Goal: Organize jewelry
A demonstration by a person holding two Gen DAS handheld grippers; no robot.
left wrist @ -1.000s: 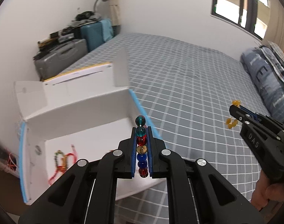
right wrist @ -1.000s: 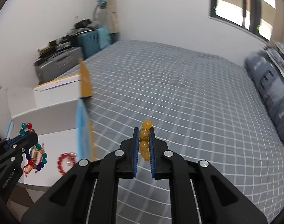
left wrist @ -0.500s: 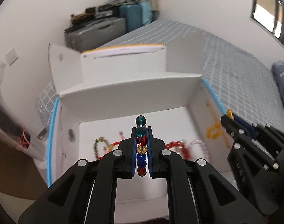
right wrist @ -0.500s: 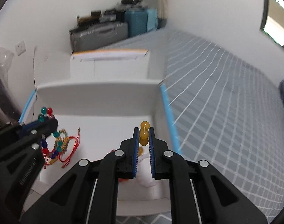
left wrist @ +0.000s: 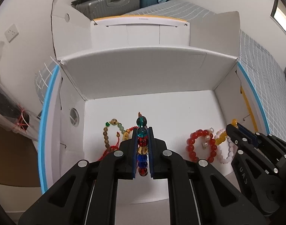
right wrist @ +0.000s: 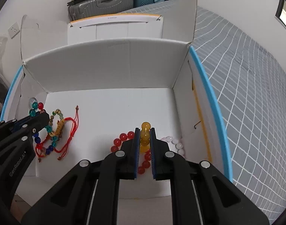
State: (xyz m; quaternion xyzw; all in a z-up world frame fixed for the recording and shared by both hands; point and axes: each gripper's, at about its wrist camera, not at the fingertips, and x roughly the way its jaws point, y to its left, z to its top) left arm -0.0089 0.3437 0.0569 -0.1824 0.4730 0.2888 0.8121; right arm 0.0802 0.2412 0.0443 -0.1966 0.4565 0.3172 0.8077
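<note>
Both hand-held grippers have advanced from above the bed to inside the white box point(left wrist: 148, 78) since the earliest frames; half a second ago they were at its near edge.

Left hand-held gripper point(left wrist: 142, 131): jaws closed on the multicolour bracelet point(left wrist: 142, 140). Teal beads project past the fingertips at 12 o'clock; red, amber and blue beads sit clamped between the blue pads point(left wrist: 150, 150). In the right wrist view this gripper point(right wrist: 36, 116) enters at 9 o'clock, and the bracelet point(right wrist: 49, 142) hangs below it over the box floor.

Right hand-held gripper point(right wrist: 145, 131): jaws closed on the amber bracelet point(right wrist: 145, 135). One bead stands above the fingertips; the others are stacked between the pads. In the left wrist view this gripper point(left wrist: 235, 129) enters at 3 o'clock with an amber bead at its tip.

Box contents, floor level:
- Red-cord bracelet point(right wrist: 67, 131) with a gold charm, lying at 9 o'clock in the right wrist view, just beside the hanging multicolour bracelet.
- Red bead bracelet point(left wrist: 201, 146), lying just below the right hand-held gripper.
- Pink-white bracelet point(left wrist: 224, 150), touching the red bead bracelet, near the right wall.

Box position: on the grey checked bed point(right wrist: 246, 75), flaps open. Suitcases point(left wrist: 112, 1) stand at 12 o'clock behind it, against the wall.
</note>
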